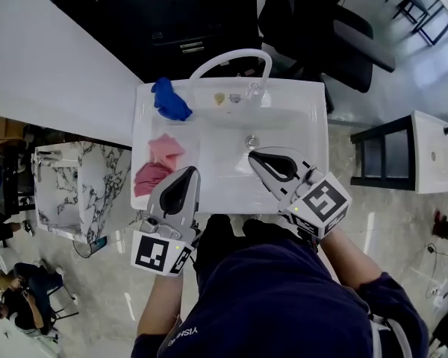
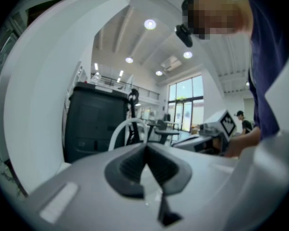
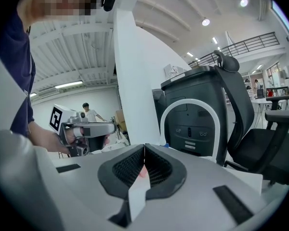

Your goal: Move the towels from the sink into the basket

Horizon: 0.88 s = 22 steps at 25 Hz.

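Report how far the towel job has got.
Done: nothing that shows. The blue towel, pink towel and darker pink towel all lie at the sink's left side.
In hand: nothing. The left gripper and right gripper are over the sink, jaws together, empty.
Left: all three towels. No basket clearly in view.

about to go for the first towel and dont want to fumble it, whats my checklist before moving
1. Towels at the sink: ok; blue towel on its back left rim, pink towel and darker pink towel along its left side.
2. Left gripper empty: ok, fingers shut on nothing.
3. Right gripper empty: ok, shut above the basin.
4. Fingers open for grasping: not ok, both shut.
5. Basket spotted: cannot tell, none clearly visible.
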Each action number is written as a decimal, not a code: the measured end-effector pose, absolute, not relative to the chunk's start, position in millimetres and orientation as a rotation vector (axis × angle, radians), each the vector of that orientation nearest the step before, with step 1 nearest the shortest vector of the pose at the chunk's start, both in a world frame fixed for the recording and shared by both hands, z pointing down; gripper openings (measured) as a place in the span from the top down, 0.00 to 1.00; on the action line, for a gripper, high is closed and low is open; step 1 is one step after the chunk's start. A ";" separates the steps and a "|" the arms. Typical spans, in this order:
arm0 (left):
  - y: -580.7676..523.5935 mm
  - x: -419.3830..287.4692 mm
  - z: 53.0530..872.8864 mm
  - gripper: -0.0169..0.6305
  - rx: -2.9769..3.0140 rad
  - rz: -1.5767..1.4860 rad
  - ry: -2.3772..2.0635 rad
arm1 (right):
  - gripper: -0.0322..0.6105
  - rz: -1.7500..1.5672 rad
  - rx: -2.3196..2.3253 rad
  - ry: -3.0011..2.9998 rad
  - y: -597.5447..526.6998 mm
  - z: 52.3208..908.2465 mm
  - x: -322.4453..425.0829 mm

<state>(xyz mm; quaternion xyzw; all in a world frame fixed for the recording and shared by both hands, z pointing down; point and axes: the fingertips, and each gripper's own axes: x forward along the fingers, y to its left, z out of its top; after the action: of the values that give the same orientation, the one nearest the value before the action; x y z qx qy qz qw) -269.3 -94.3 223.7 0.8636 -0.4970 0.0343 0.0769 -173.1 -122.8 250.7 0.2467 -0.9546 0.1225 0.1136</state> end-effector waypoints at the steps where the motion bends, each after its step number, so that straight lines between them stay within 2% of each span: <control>1: -96.0 -273.1 224.2 0.97 2.589 0.103 -1.485 | 0.94 0.360 0.727 -2.797 -125.0 251.6 -176.6; 22: -145.4 -403.7 251.4 0.97 2.592 0.113 -1.378 | 0.94 0.391 0.795 -2.725 -172.8 276.5 -315.1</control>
<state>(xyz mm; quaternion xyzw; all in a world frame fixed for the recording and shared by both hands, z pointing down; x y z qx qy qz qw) -403.7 -145.4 251.4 0.8777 -0.4668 0.0382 0.1016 -315.1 -172.8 276.5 0.2748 -0.9419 0.1352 0.1379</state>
